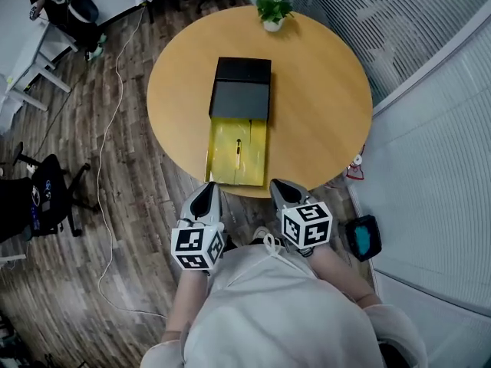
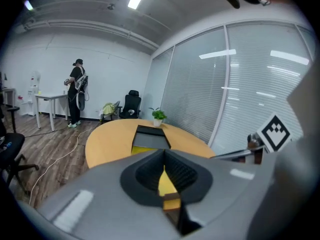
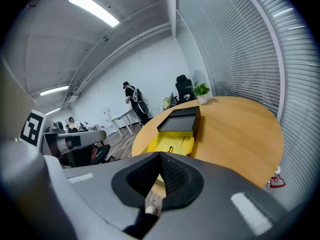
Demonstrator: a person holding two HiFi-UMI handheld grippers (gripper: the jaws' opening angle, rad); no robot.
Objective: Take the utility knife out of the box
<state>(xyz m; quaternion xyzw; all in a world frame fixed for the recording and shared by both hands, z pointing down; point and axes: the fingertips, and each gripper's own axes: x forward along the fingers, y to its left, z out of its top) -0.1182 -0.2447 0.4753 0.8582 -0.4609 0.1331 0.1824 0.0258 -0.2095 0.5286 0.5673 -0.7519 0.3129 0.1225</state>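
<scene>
The utility knife (image 1: 238,147) lies in the box's open yellow tray (image 1: 257,158), near the middle of it and just short of the black sleeve (image 1: 240,90) covering the box's far half. Its long axis runs along the box's length, straight away from the person. Both tools sit off the box's near end, the left gripper (image 1: 205,194) off that end's left corner and the right gripper (image 1: 285,190) off its right, so the knife lies ahead and between them. The left one looks slightly nearer. Both have their jaws closed together and hold nothing, so whichever reaches in must first open.
</scene>
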